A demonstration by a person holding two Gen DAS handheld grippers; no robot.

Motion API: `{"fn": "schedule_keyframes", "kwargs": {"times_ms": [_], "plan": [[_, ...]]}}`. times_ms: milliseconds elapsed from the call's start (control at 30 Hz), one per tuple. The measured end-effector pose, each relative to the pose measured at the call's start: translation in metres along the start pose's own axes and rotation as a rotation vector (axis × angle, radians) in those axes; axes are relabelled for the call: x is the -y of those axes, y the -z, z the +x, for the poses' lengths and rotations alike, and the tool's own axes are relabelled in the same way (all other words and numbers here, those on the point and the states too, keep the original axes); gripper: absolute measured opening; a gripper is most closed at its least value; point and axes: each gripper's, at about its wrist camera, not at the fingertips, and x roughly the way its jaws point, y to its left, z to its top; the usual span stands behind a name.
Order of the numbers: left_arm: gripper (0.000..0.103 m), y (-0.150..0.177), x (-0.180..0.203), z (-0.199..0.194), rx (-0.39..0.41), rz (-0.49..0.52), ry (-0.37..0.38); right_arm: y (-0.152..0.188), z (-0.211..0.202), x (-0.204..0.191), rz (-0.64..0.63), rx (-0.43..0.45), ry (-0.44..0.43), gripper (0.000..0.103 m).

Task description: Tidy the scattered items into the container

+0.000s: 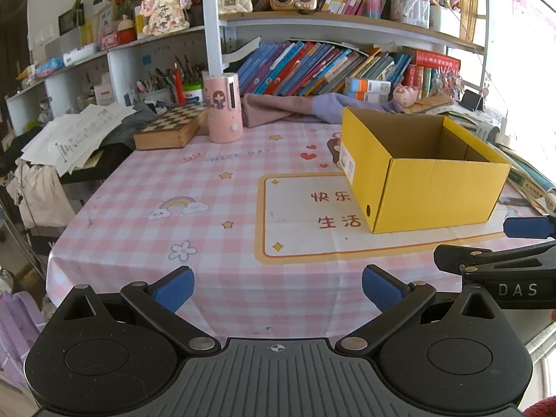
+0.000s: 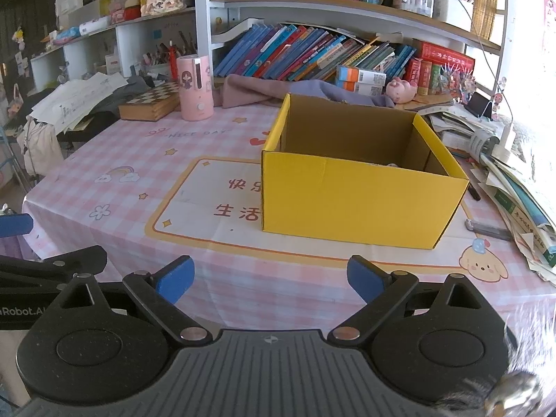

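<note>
Both the left claw point(image 1: 278, 286) and right claw point(image 2: 270, 278) gape wide and empty at the bench's point(image 1: 215, 278) near edge; an open yellow cardboard box point(image 2: 358, 201) stands toward its right edge.

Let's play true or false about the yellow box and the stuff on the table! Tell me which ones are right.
1. The yellow box has its lid on. False: its top is open.
2. The right claw is open and holds nothing. True.
3. The pink cup lies tipped over. False: it stands upright.
4. A chessboard sits beside the pink cup. True.
5. The left claw grips the box. False: it is open, short of the box.
</note>
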Motion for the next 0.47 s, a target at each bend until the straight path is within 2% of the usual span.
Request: {"fn": "schedule_keyframes", "kwargs": {"times_ms": [233,467], "plan": [[0.103,0.0001,0.0004,0.0009,0.009,0.008,-0.021,-0.0002,-0.0001,-0.0007,0.001,0.0,0.001,0.095],[0.103,-0.0001,-0.0007,0.0026,0.006,0.007,-0.007,0.0001,0.0036,-0.0026,0.004,-0.006,0.003,0.095]]}}
